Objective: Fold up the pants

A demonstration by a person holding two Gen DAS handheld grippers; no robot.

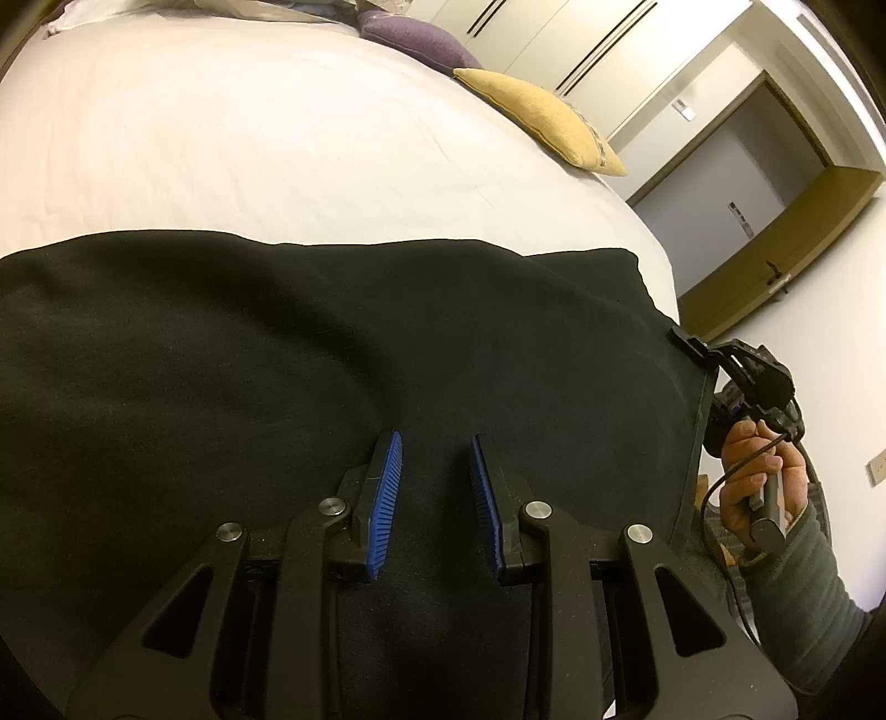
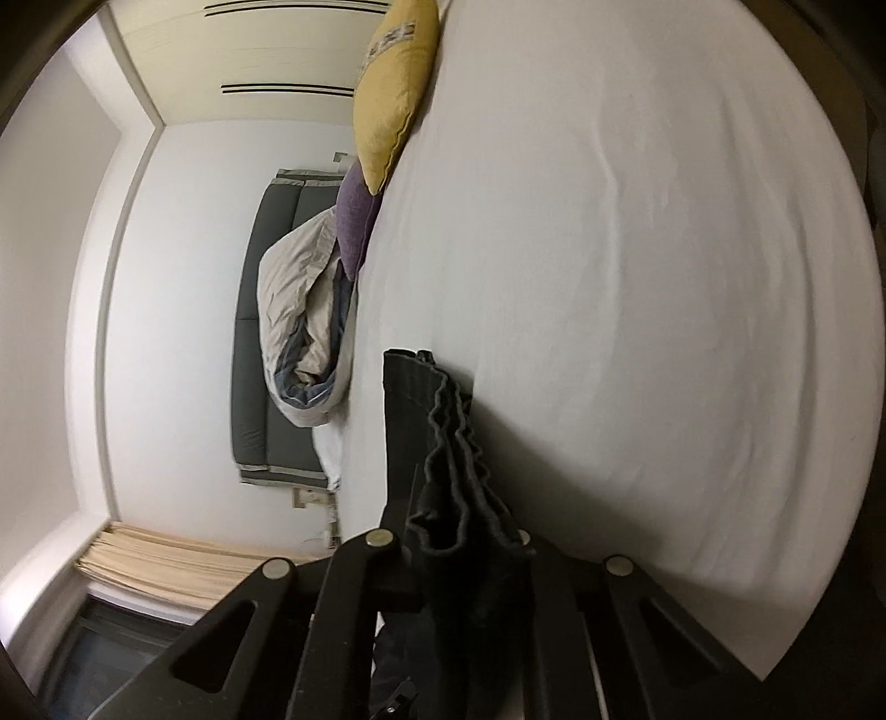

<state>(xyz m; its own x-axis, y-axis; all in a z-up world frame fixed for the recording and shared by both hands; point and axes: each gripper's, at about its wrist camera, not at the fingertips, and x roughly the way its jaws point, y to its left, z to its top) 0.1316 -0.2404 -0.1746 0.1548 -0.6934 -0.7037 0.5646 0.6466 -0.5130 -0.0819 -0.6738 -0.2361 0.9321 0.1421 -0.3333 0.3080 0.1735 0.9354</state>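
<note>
Left gripper [image 1: 436, 443] (parted) hovers over pants [image 1: 277, 343].

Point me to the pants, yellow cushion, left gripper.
pants [image 1: 277, 343], left wrist view, flat middle of the black fabric.
yellow cushion [image 1: 542, 119], left wrist view, centre of its top face.
left gripper [image 1: 434, 454], left wrist view, midway between the blue-padded fingertips.

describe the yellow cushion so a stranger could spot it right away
Start at the big white bed. Along its far edge by the cream wardrobe doors lie two cushions; the yellow cushion is the mustard one with a piped seam, next to the purple cushion.
</note>
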